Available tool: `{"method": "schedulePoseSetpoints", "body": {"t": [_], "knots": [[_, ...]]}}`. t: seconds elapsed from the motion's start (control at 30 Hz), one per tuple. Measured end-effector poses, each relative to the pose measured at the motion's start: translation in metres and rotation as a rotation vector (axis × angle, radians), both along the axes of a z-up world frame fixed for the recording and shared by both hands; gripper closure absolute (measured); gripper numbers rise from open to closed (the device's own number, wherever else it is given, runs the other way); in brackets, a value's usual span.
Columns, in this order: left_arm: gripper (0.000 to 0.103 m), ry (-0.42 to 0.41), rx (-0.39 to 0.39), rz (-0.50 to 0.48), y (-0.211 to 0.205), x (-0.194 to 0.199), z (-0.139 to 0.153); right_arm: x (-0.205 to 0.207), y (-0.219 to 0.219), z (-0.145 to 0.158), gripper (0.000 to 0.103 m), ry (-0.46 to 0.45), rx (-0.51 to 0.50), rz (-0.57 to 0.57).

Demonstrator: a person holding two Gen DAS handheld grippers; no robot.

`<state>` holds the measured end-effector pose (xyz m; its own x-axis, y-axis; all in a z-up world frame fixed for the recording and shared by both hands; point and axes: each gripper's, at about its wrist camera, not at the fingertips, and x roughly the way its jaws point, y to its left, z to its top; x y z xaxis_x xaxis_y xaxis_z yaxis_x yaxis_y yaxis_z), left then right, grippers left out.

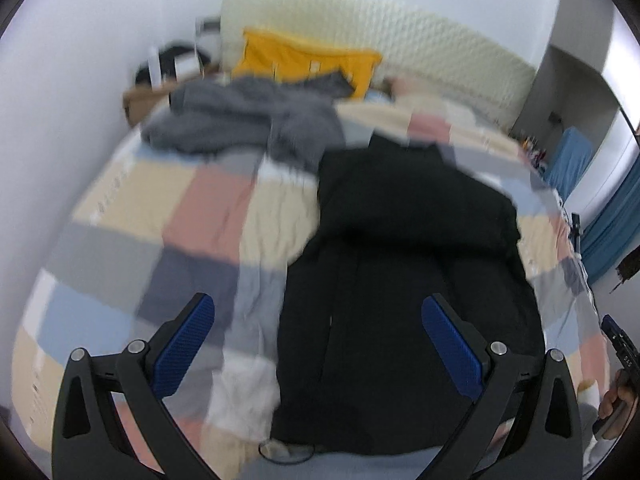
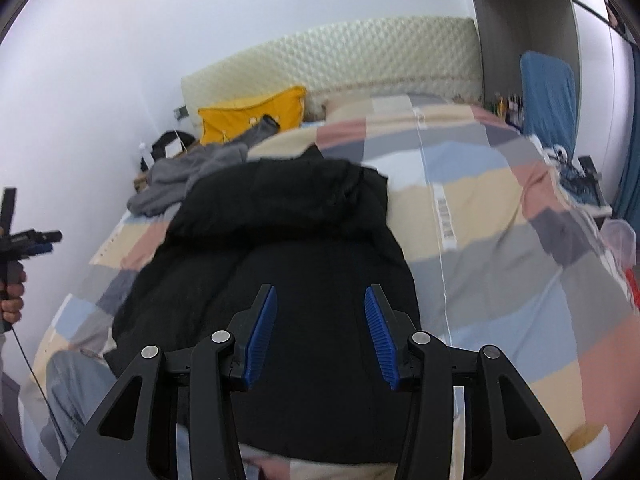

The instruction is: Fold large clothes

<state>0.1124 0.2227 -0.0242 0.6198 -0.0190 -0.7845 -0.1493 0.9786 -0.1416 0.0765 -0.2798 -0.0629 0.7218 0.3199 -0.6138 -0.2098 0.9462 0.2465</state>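
White walls (image 2: 100, 60), quilted cream headboard (image 2: 360, 52), patchwork bedspread (image 2: 500, 240)

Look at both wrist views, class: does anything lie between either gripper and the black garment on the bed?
Nothing visible does. The left gripper and the right gripper both stand open and empty above the black garment, with only air between. The grey garment lies farther up the bed, beside it.
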Motion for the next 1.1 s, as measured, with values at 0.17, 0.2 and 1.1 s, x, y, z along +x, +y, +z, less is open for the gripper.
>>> {"method": "schedulePoseSetpoints", "body": {"t": [0.17,0.2,1.1], "knots": [[0.0,0.139,-0.082,0.008,0.011,0.0,-0.057,-0.01,-0.011,-0.019,0.059,0.065,0.01,-0.002],[0.0,0.167,-0.081,0.009,0.01,0.001,-0.068,-0.011,-0.014,-0.022,0.059,0.079,0.017,-0.003],[0.0,0.554,-0.163,-0.082,-0.004,0.036,-0.173,0.033,-0.043,-0.098,0.044,0.476,0.116,-0.049]]}}
